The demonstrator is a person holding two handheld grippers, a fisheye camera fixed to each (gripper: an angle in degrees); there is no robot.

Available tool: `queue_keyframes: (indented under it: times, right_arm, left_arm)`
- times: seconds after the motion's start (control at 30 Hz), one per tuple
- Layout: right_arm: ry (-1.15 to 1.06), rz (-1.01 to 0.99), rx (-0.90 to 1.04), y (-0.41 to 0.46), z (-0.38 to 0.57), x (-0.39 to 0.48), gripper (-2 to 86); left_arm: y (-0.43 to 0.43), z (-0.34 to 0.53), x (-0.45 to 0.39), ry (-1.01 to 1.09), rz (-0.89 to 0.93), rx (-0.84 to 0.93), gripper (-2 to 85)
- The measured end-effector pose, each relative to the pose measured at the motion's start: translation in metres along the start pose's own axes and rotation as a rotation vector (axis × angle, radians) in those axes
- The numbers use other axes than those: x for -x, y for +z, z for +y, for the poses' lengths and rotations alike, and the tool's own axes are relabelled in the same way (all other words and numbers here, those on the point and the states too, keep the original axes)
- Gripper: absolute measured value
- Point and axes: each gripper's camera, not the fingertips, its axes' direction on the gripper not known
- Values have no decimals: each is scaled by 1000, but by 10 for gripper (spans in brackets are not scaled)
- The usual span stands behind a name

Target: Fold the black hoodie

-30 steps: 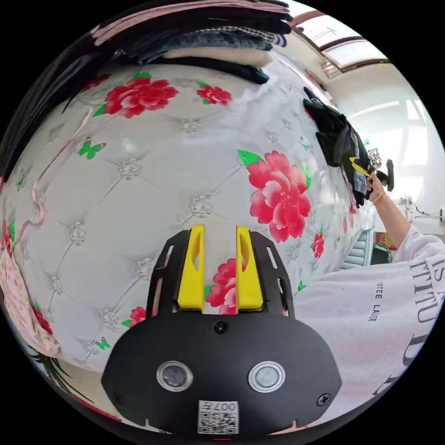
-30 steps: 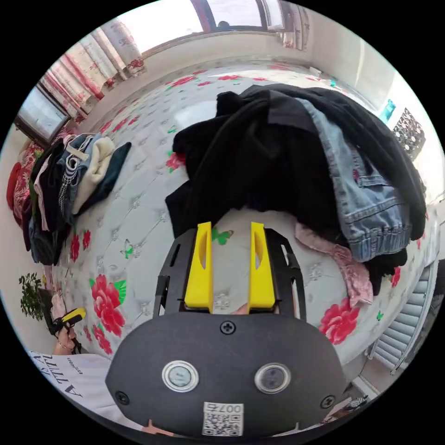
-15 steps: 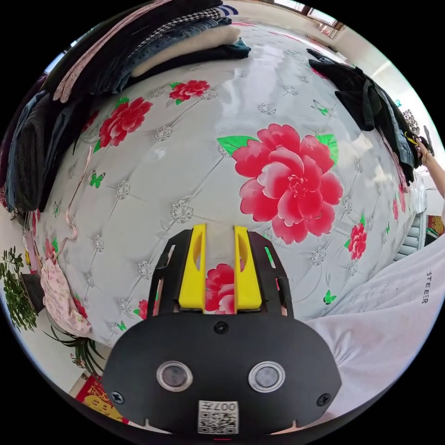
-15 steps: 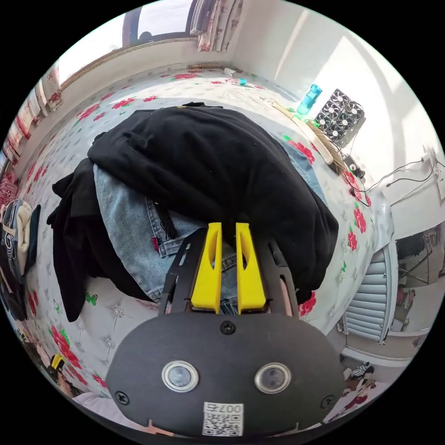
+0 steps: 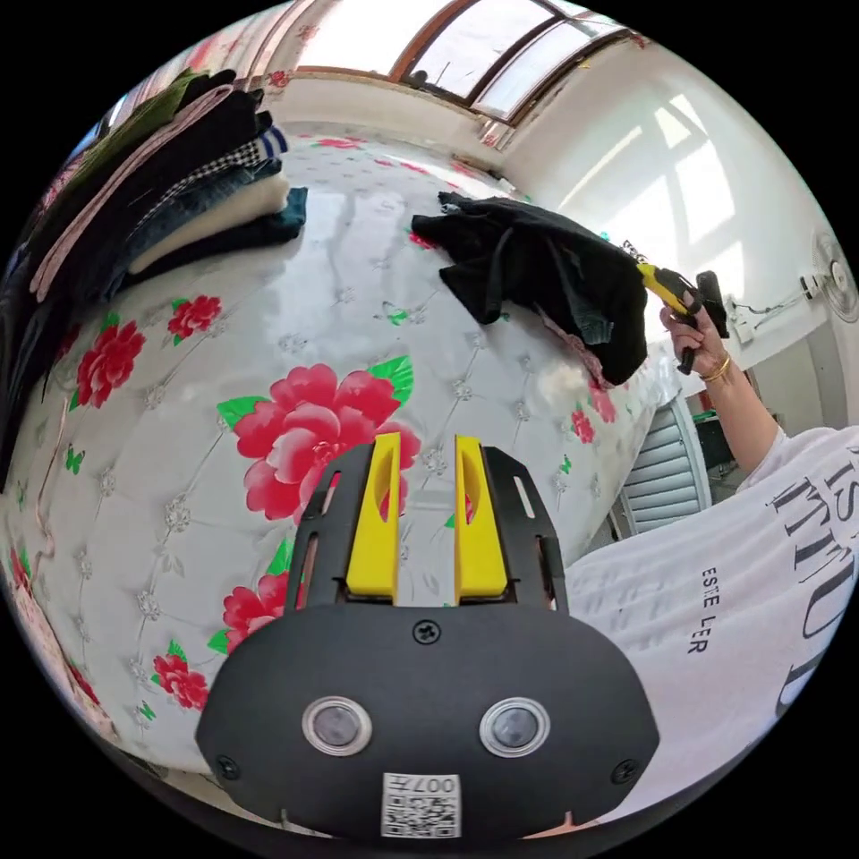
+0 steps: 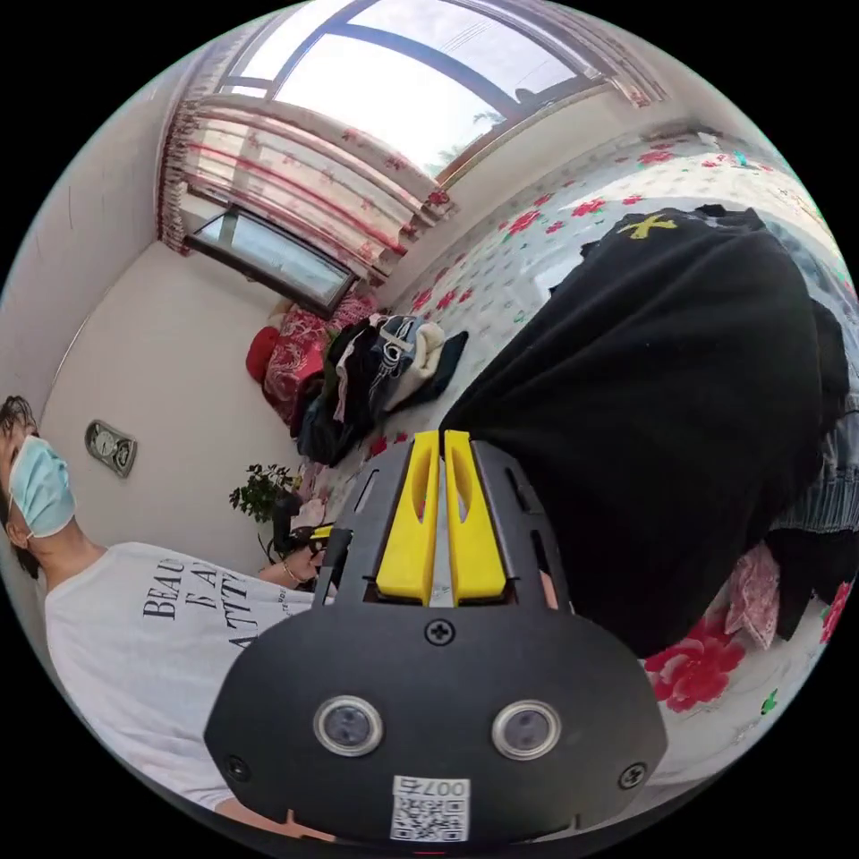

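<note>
The black hoodie (image 6: pixel 680 376) hangs as a wide dark sheet from the tips of my right gripper (image 6: pixel 438 437), whose yellow jaws are pressed nearly together on its edge. A yellow cross mark (image 6: pixel 646 225) shows near its far end. In the left gripper view the hoodie (image 5: pixel 546 268) is drawn up from the clothes pile toward the right gripper (image 5: pixel 658 284), held in a hand. My left gripper (image 5: pixel 425 443) hovers open above the flowered bed cover (image 5: pixel 295 438), holding nothing. It also appears small, by a hand, as the left gripper (image 6: pixel 315 537).
A stack of folded clothes (image 5: pixel 170 197) sits at the bed's far side, seen too as the stack (image 6: pixel 385 371). Jeans (image 6: pixel 828 488) and a pink garment (image 6: pixel 756 599) lie under the hoodie. A person in a white T-shirt (image 5: pixel 743 591) stands at the bed edge.
My right gripper has gone from open to shut on the hoodie's edge and pulled it up off the jeans. The left gripper stays open; both views have swung.
</note>
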Motion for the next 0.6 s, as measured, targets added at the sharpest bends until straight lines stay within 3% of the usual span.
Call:
queue_keyframes:
  times: [0.13, 0.2, 0.27, 0.4, 0.6]
  right_arm:
    - [-181, -361, 212, 132, 81, 132, 3]
    - [-290, -373, 363, 192, 119, 191, 10]
    - [-427, -267, 436, 231, 157, 242, 18]
    - [-588, -71, 371, 238, 216, 293, 45]
    - [-518, 171, 555, 256, 289, 267, 84]
  left_arm:
    - [-54, 28, -36, 115, 135, -86, 89]
    - [-75, 49, -29, 59, 124, -91, 61]
    - [-102, 87, 3, -107, 23, -68, 17]
    - [-170, 155, 60, -340, -4, -147, 13]
    - [-259, 243, 100, -491, -29, -275, 93]
